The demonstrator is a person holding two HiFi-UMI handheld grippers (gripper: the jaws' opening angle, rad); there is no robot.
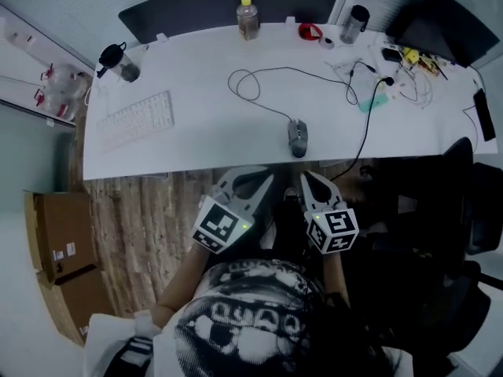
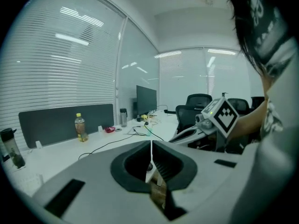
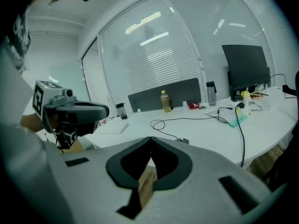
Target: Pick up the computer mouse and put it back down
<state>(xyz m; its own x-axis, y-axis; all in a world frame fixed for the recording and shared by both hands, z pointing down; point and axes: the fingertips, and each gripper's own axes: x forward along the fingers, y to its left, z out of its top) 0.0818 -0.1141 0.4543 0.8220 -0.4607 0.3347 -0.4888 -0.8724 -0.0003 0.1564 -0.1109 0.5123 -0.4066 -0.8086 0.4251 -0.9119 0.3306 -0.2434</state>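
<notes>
Mouse (image 1: pixel 298 137) lies on the white desk (image 1: pixel 196 132), close to its near edge and right of centre. Both my grippers sit off the desk on my side of that edge, not touching the mouse. Right gripper (image 1: pixel 309 179): tips point up at the mouse, just short of the edge. Left gripper (image 1: pixel 259 181): beside it, further left. Both jaw pairs are pressed together with nothing between them. Keyboard (image 1: pixel 135 120) is well to the left; bottle (image 1: pixel 248 18) stands at the back edge.

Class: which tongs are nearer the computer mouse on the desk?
Right. The right tongs hover just short of the computer mouse, almost in line with it; the left tongs sit beside them, further left.
</notes>
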